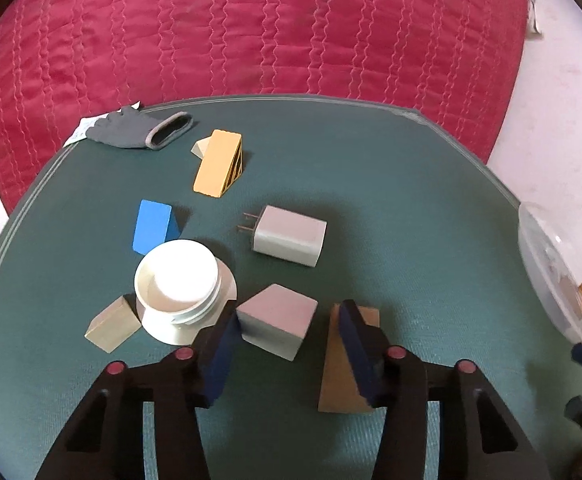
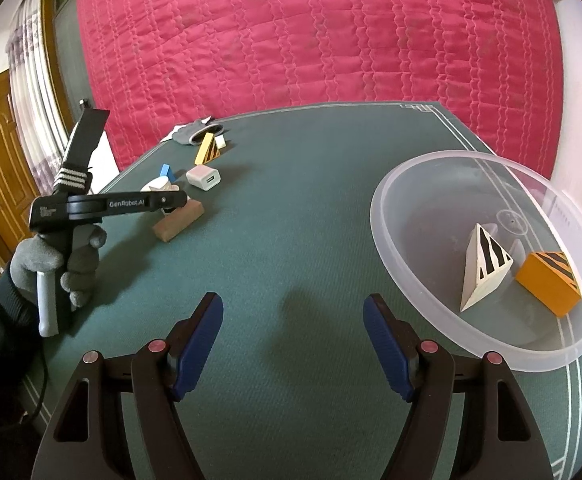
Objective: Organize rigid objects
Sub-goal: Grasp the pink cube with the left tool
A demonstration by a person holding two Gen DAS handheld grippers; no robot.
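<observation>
My left gripper (image 1: 289,344) is open, its fingers either side of a grey cube (image 1: 277,320); I cannot tell if they touch it. A brown wedge (image 1: 347,364) lies under the right finger. Around them lie a white jar (image 1: 181,284), a wooden block (image 1: 113,328), a blue wedge (image 1: 153,226), a white charger (image 1: 289,236) and an orange striped wedge (image 1: 219,166). My right gripper (image 2: 293,340) is open and empty above the green table (image 2: 291,220). A clear bowl (image 2: 403,276) to its right holds a white striped wedge (image 2: 485,270) and an orange striped block (image 2: 549,284).
A grey glove (image 1: 139,130) lies at the table's far left edge. A red quilted cover (image 1: 251,24) hangs behind the table. The bowl's rim shows in the left wrist view (image 1: 547,272) at the right. A gloved hand (image 2: 55,264) holds the left gripper.
</observation>
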